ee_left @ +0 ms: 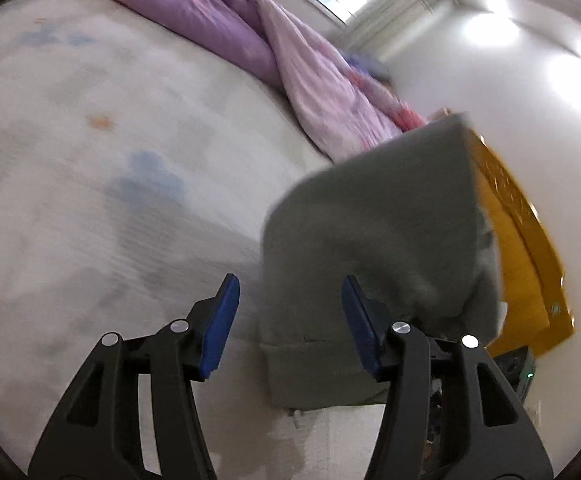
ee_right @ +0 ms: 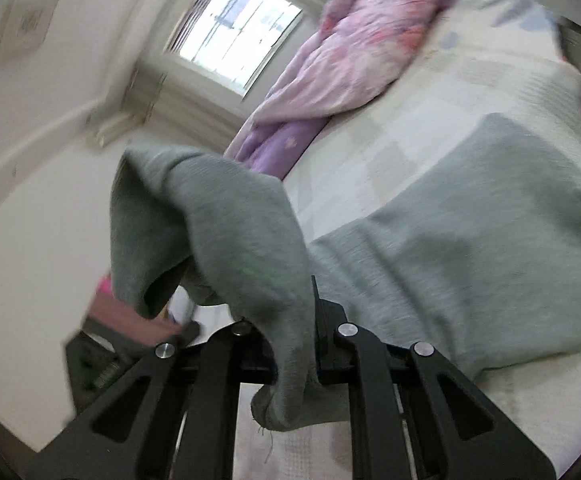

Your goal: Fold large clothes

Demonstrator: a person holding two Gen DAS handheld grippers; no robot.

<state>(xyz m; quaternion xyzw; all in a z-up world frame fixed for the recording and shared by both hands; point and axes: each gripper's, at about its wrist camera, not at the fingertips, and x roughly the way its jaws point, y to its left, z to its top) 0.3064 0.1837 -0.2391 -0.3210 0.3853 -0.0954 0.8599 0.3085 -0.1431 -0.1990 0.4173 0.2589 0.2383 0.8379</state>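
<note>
A grey-green sweatshirt lies on the pale bed, with one end lifted off it. My right gripper is shut on a fold of the sweatshirt, which drapes over and hides its fingers. In the left wrist view the sweatshirt stands raised at the right, its ribbed hem low down. My left gripper is open with blue pads, just above the bed and next to the hem, holding nothing.
A purple and pink quilt is bunched along the far side of the bed, also in the right wrist view. A yellow wooden board stands beyond the bed edge. A window and white walls lie behind.
</note>
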